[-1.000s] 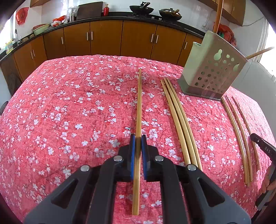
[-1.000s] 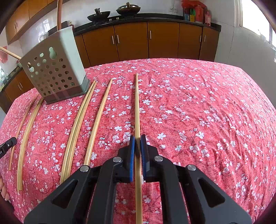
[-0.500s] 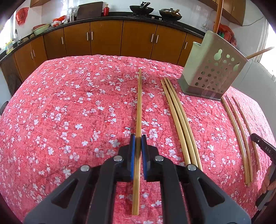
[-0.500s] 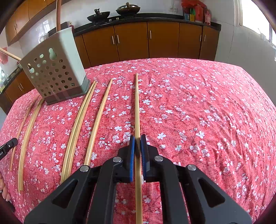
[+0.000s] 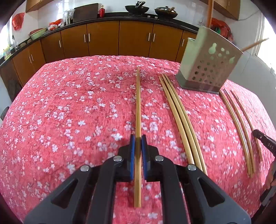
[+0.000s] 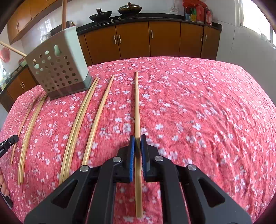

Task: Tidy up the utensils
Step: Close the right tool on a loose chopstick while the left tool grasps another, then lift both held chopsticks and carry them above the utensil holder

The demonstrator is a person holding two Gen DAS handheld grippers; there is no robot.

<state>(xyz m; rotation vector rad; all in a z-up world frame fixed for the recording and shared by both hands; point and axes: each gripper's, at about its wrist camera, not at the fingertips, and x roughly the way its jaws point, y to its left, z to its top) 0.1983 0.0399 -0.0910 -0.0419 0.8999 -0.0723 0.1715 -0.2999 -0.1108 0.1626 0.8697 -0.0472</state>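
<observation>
Bamboo chopsticks: pale sticks lie lengthwise on the desk (image 5: 51, 120), which wears a red cloth with white blossoms.
Left hand-held gripper (image 5: 137, 143): lower centre of the left wrist view, blue pads closed against a single chopstick (image 5: 138, 103) that runs straight up the frame; its near end sticks out behind the pads.
Right hand-held gripper (image 6: 137, 143): lower centre of the right wrist view, pads closed the same way on another chopstick (image 6: 136, 106), whose far tip reaches the middle of the frame.
Utensil holder (image 5: 209, 63): pale green perforated box on a dark base, upright at the upper right of the left view and at the upper left of the right view (image 6: 57, 69).
Holder contents: one wooden handle (image 6: 64, 14) stands up out of the top; another wooden stick (image 5: 255, 44) slants out over the rim. What else is inside cannot be told.
Loose group by the holder: three chopsticks (image 5: 179, 117) lie side by side just right of the held one in the left view, their far tips near the holder's base.
Far group: more chopsticks (image 5: 241, 124) lie at the right edge of the left view, starting beside the holder's other corner.
Background: brown cabinets (image 5: 103, 39) under a dark counter carrying two woks (image 5: 137, 7).
</observation>
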